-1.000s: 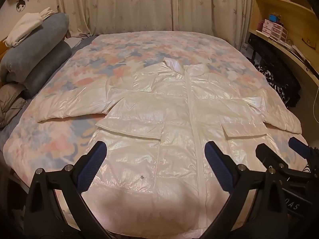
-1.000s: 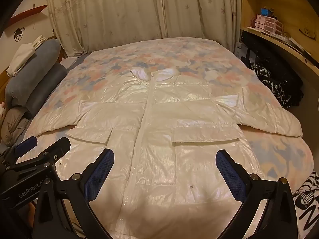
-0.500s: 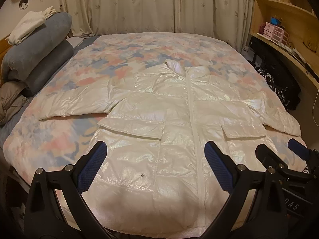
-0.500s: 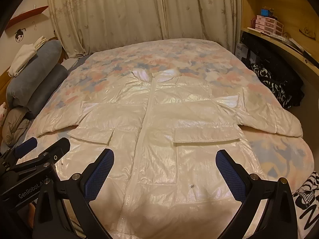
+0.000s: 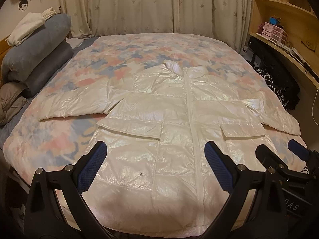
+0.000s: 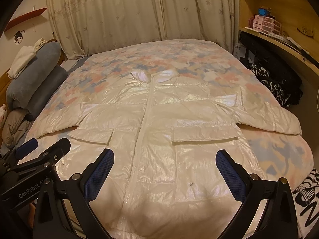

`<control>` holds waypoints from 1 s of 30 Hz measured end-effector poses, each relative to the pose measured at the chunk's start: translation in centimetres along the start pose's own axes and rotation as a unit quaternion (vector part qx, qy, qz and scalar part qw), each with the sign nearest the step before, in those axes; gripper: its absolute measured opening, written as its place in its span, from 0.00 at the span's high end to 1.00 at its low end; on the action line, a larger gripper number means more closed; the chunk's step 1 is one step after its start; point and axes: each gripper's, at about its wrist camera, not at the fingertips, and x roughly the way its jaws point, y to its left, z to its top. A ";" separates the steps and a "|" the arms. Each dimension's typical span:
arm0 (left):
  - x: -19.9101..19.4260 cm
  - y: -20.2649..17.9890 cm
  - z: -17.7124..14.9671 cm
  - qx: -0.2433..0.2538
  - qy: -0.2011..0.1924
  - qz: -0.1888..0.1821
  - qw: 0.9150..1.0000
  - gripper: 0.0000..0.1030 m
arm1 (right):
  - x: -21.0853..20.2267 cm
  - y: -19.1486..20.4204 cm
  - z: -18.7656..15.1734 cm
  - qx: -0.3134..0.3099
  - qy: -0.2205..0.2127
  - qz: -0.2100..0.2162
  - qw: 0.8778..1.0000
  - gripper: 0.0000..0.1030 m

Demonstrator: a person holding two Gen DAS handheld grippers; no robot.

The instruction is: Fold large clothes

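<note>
We see a bedroom filled almost wholly by a wide bed [image 5: 59, 139] covered in a pastel quilt of pink, blue and cream patches. Pale patterned curtains [image 5: 149, 6] hang along the far wall. At right stands a curved wooden shelf unit [image 5: 287, 18], with small pink drawer boxes [image 5: 273, 32] on one shelf and dark bags [image 5: 279, 83] heaped on the floor below it. At far left, rolled blue-grey bedding [image 5: 37, 47] is stacked against the wall, a folded white cloth [image 5: 26, 27] on top, and a small cartoon face sticker [image 5: 23, 5] marks the wall above.

Centred on the quilt lies a shiny white puffer jacket [image 5: 169, 135], front up and zipped, collar toward the far curtains, hem at the near edge of the bed. We note both sleeves spread outward, left and right, and two flap pockets either side of the zip [image 6: 147, 107].

The left gripper [image 5: 155, 165] hangs over the hem, left of the zip, fingers spread wide and gripping nothing. The right gripper [image 6: 165, 171] hangs over the hem, right of the zip, its fingers likewise wide apart and empty. Blue pads [image 6: 99, 175] line the fingers.
</note>
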 end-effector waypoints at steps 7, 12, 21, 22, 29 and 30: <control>0.0 0.1 0.0 0.000 0.000 -0.001 1.000 0.06 | 0.0 -0.1 0.0 0.000 0.001 0.001 1.000 0.00; -0.1 0.0 -0.1 0.002 0.000 -0.002 1.000 0.06 | -0.5 -0.1 -0.2 0.002 0.001 0.001 1.000 0.00; -0.2 -0.2 -0.1 0.003 -0.001 -0.001 1.000 0.06 | -0.5 -0.4 -0.2 0.004 0.002 0.003 1.000 0.00; -0.2 -0.3 -0.2 0.003 -0.002 -0.002 1.000 0.06 | -0.7 -0.3 -0.3 0.004 0.001 0.003 1.000 0.00; -0.2 -0.3 -0.3 0.005 -0.001 -0.002 1.000 0.06 | -0.7 -0.7 -0.3 0.003 -0.002 0.007 1.000 0.00; -0.2 -0.4 -0.3 0.005 -0.001 -0.002 1.000 0.06 | -0.7 -0.8 -0.3 0.003 -0.003 0.007 1.000 0.00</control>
